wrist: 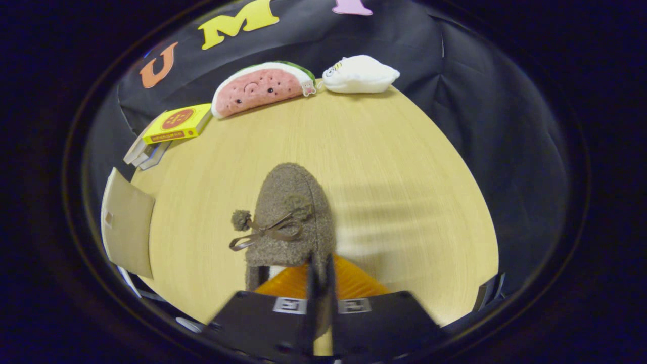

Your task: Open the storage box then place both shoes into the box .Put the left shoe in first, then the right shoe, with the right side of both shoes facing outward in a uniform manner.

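1. A round table [404, 167] with a pale, light-wood-grain top carries everything here.
2. At its far edge, against the black cloth, lies a watermelon-slice plush [260, 88], pink face up.
3. Just beside it, on the same far edge, rests a white plush [360, 75].
4. Further round the rim from the watermelon sits a yellow box [177, 124], stacked on a few flat grey pieces [145, 154].
5. A tan flat panel [126, 222] stands at the table's side edge, nearer than the yellow box.
6. Soft shadows streak the bare wood near the middle.
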{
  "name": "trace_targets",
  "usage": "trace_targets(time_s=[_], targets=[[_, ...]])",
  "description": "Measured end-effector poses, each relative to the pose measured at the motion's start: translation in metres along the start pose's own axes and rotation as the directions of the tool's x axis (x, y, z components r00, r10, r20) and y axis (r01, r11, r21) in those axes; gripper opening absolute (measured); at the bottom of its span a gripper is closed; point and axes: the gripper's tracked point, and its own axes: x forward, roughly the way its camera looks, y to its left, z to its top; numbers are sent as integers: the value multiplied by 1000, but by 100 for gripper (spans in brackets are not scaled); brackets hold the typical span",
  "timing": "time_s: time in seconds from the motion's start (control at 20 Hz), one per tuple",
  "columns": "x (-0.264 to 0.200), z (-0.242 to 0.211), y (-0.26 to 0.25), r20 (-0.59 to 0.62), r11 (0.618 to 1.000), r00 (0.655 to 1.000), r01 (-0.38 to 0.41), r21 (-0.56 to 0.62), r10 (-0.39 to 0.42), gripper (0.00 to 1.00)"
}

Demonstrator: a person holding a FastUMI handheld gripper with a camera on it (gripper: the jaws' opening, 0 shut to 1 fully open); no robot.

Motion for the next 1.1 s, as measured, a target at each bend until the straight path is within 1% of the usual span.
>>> trace_targets(time_s=[0.05,0.25,0.4,0.5,0.65,0.85,1.0,1.1], targets=[[-2,-2,0,-11,1000,1000,5,10,-5,1],[-15,0,12,-21,994,1000,-9,110,12,0],[-42,7,33,15,988,1000,-18,155,16,0],[-66,15,57,56,983,998,-24,182,14,0],[-103,23,106,116,968,993,-54,245,26,0],[-160,35,198,201,949,978,-109,296,50,0],[-191,44,270,246,934,966,-155,321,76,0],[-205,49,317,266,938,959,-174,301,93,0]])
